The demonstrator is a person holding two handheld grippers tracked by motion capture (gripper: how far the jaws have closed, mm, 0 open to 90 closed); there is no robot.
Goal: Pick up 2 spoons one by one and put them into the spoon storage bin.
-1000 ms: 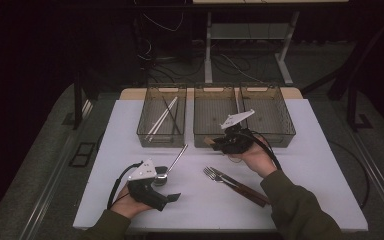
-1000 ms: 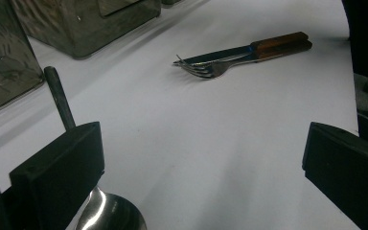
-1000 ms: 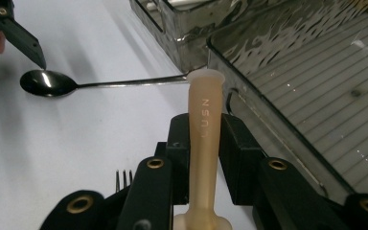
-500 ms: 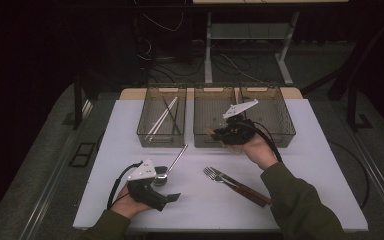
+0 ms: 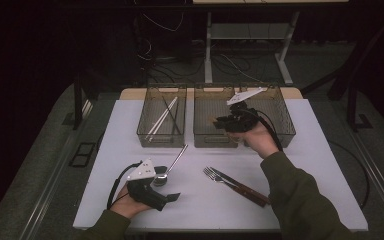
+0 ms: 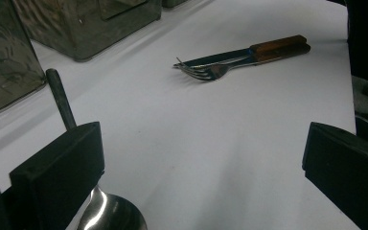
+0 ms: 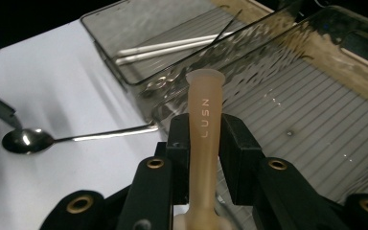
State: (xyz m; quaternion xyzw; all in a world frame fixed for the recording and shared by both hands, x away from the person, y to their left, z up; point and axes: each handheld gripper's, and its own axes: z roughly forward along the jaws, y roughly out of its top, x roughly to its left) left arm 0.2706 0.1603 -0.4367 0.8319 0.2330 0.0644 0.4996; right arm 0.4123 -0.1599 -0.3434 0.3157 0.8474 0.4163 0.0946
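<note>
Above the middle bin (image 5: 215, 131), right tool (image 7: 203, 136) clenched on beige handle (image 7: 204, 143), pointing forward.

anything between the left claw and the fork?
Nothing: bare white table runs from the open left claw to the fork in the left gripper view. The spoon sits at the claw's own jaw, off that line.

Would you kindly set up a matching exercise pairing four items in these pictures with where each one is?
Items:
1. tan handle
2. spoon
3. fork
4. white chopsticks

Places:
A. inside the left bin
B. beside the knife on the table
C. clamped in the right gripper
D. next to the left gripper

Pairs: 1-C, 2-D, 3-B, 4-A
</note>
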